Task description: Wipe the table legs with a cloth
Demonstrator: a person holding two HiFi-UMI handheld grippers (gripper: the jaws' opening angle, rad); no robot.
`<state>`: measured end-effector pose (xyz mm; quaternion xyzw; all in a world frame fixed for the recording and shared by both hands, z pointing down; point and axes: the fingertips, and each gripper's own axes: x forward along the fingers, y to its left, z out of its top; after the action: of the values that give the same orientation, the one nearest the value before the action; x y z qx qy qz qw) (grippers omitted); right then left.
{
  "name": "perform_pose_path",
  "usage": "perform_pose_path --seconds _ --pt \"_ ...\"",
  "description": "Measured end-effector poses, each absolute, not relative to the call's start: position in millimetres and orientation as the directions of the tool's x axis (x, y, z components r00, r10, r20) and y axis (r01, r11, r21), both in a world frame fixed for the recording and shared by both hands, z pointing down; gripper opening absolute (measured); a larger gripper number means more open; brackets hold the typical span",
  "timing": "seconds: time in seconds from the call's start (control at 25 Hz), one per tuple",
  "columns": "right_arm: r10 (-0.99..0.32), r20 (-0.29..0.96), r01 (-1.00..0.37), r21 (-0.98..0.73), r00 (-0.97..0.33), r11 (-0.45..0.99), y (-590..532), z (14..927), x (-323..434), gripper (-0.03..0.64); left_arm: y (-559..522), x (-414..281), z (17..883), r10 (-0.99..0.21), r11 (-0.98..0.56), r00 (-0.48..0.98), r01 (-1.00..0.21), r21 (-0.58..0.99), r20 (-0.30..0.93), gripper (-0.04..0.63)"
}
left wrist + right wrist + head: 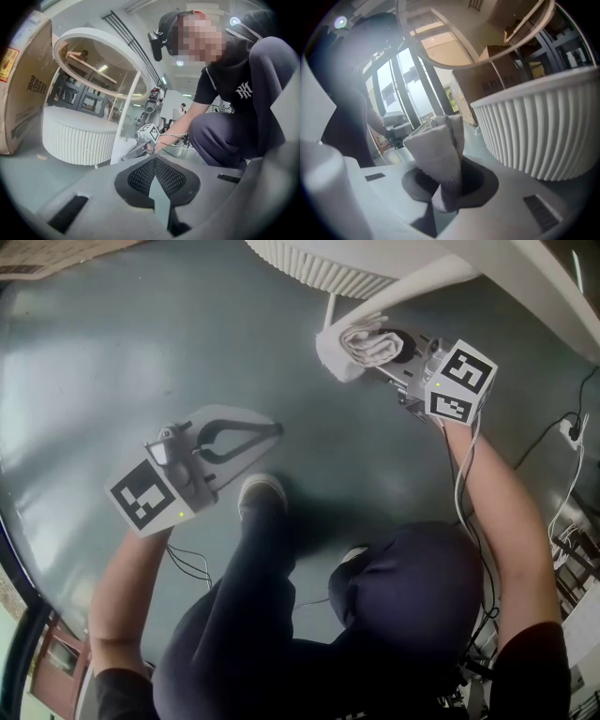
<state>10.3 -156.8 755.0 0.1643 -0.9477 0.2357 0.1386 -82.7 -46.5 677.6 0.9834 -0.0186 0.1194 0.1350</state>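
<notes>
**Right gripper pinches folded cloth at the foot of a table leg; left gripper shut and empty**

The right gripper (449,185) has its jaws closed on a folded white cloth (436,150). The fold is caught between the dark pads, and most of the cloth stands up and forward past the tips. In the head view the bundle (361,345) sits at the lower end of a slanted white table leg (412,285). It seems to press against the leg, though the contact itself is hard to make out from above. Just beyond the cloth, the right gripper view shows the table's ribbed white base (543,131) close by.

The left gripper (154,161) has its mesh-faced jaws pressed together at the tips with nothing between them. It is held low over the grey floor (112,362), well apart from the leg and pointing toward it. Its own view shows the cloth and the other gripper far off beside the white leg (126,117). A large cardboard box (23,84) stands at the left edge of that view.

The person crouches between the two grippers, one shoe (261,491) planted just beside the left gripper.
</notes>
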Motion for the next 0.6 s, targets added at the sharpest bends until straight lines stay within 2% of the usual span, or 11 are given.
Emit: perform_pose_path --seconds 0.36,0.48,0.6 --pt "-0.171 0.622 -0.507 -0.415 -0.764 0.756 -156 837 10 0.071 -43 -88 680 -0.046 -0.950 0.967 -0.120 0.288 0.250 0.006" --pt "-0.222 0.590 -0.496 -0.356 -0.777 0.792 -152 807 9 0.071 -39 -82 668 -0.060 -0.952 0.971 -0.126 0.279 0.232 0.006" --pt "-0.319 0.420 -0.449 -0.257 -0.849 0.856 -148 724 10 0.071 -37 -75 649 -0.077 -0.959 0.975 -0.129 0.251 0.209 0.006"
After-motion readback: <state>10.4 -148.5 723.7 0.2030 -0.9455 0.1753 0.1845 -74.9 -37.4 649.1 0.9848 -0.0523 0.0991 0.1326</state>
